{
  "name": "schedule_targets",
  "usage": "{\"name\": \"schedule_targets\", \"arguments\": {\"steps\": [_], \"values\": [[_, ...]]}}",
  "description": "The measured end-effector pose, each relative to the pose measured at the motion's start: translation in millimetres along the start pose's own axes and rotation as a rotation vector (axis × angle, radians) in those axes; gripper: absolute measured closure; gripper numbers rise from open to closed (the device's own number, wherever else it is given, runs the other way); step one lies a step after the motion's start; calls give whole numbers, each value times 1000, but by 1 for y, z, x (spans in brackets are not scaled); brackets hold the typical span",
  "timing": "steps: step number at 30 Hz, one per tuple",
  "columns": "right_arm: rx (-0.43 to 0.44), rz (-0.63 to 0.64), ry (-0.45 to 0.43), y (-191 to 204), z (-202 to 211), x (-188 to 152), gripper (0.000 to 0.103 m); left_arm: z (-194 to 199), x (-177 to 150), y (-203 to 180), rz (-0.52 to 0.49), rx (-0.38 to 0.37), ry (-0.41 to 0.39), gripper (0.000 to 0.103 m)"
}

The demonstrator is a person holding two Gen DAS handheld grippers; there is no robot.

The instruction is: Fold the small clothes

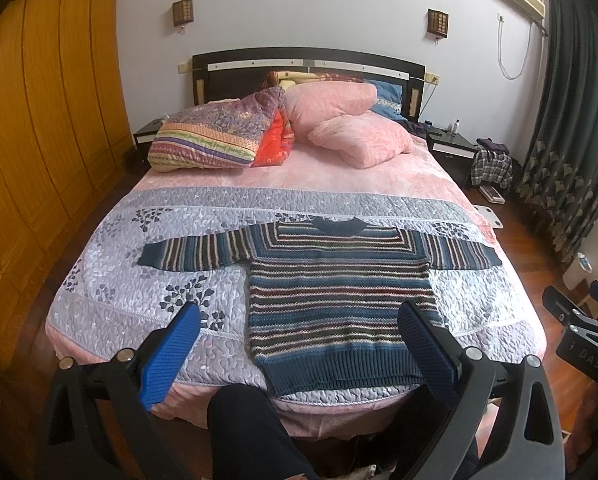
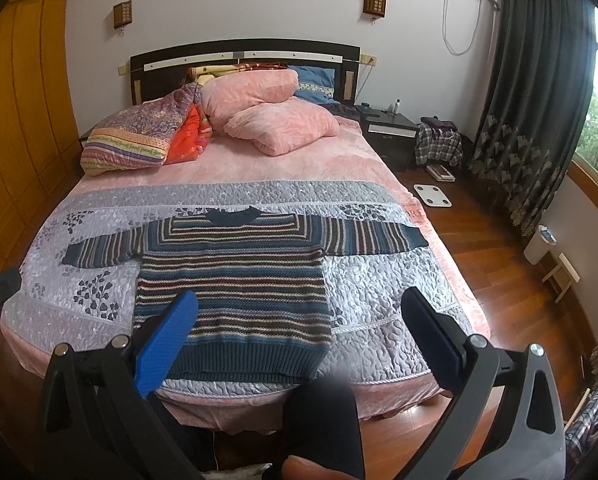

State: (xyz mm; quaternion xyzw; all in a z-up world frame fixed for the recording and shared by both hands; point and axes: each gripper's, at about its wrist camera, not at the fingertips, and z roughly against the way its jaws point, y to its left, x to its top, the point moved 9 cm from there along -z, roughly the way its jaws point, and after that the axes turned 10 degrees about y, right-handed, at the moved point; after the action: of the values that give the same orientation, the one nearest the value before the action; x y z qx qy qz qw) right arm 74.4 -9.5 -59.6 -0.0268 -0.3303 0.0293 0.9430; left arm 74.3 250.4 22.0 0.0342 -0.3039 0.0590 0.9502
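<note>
I hold my left gripper [image 1: 299, 336] and my right gripper [image 2: 299, 328] above the near edge of the bed, both with the blue fingers wide apart and holding nothing. The small striped knitted sweater in blue, dark red and cream [image 1: 331, 292] lies flat on the grey quilted bedspread with leaf pattern [image 1: 111, 280], its hem at the near edge, its collar toward the pink pillows [image 1: 339, 120], both sleeves spread out to the sides. I judge that folding is not yet started. The next move, I think, needs each gripper to go down to one sleeve, close on the cuff and bring it across the body.
</note>
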Motion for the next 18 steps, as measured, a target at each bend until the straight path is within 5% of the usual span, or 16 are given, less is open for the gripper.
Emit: {"name": "schedule_targets", "arguments": {"steps": [11, 16, 18], "values": [[-4, 3, 47, -8, -34, 13, 3, -32, 12, 0, 10, 1, 64, 4], [141, 1, 19, -20, -72, 23, 3, -59, 15, -1, 9, 13, 94, 4], [136, -13, 75, -33, -101, 27, 3, -73, 19, -2, 5, 17, 90, 4]]}}
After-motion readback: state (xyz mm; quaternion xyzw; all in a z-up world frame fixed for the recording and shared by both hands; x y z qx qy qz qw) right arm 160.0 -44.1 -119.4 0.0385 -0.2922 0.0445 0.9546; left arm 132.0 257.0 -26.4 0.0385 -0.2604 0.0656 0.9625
